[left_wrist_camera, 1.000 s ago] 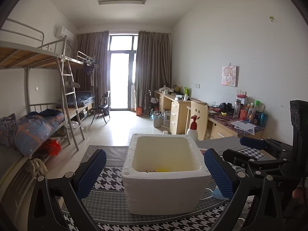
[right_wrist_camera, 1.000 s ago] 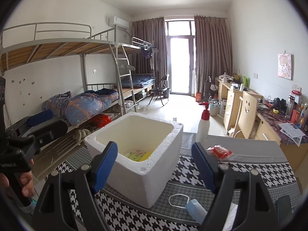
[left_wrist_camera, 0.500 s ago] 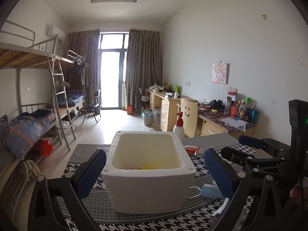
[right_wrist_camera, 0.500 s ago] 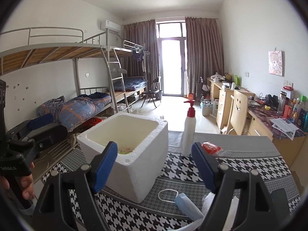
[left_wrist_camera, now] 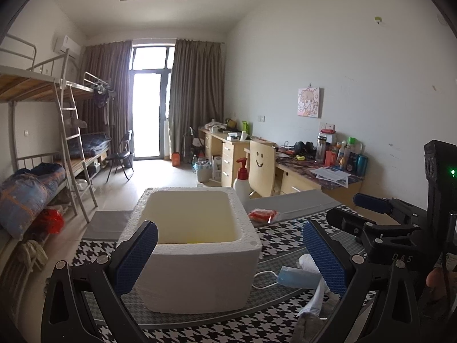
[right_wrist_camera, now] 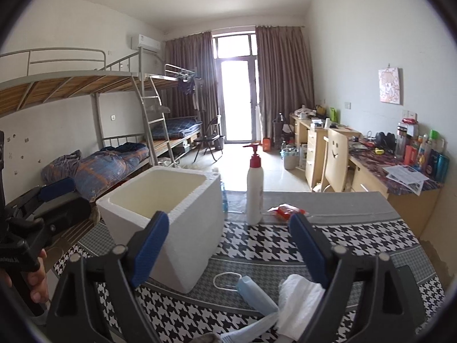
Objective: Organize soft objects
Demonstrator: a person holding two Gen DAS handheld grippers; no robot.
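Note:
A white foam box (left_wrist_camera: 197,245) stands open on the houndstooth table cloth (left_wrist_camera: 274,234); it also shows in the right wrist view (right_wrist_camera: 174,211). A blue face mask (right_wrist_camera: 254,291) and white tissue or cloth (right_wrist_camera: 300,300) lie on the cloth to the right of the box. The mask also shows in the left wrist view (left_wrist_camera: 297,277). My left gripper (left_wrist_camera: 228,257) is open and empty, just in front of the box. My right gripper (right_wrist_camera: 228,251) is open and empty, above the mask and tissue. A red packet (right_wrist_camera: 287,210) lies further back.
A white pump bottle with a red top (right_wrist_camera: 254,191) stands behind the box. Bunk beds (right_wrist_camera: 85,120) line the left wall, desks with clutter (right_wrist_camera: 394,168) line the right wall. The table's right edge (right_wrist_camera: 411,228) is near the desk.
Both views have pulled back and swung right. The box now sits further left and lower in view, its inside mostly hidden. The mask and tissue have come into view.

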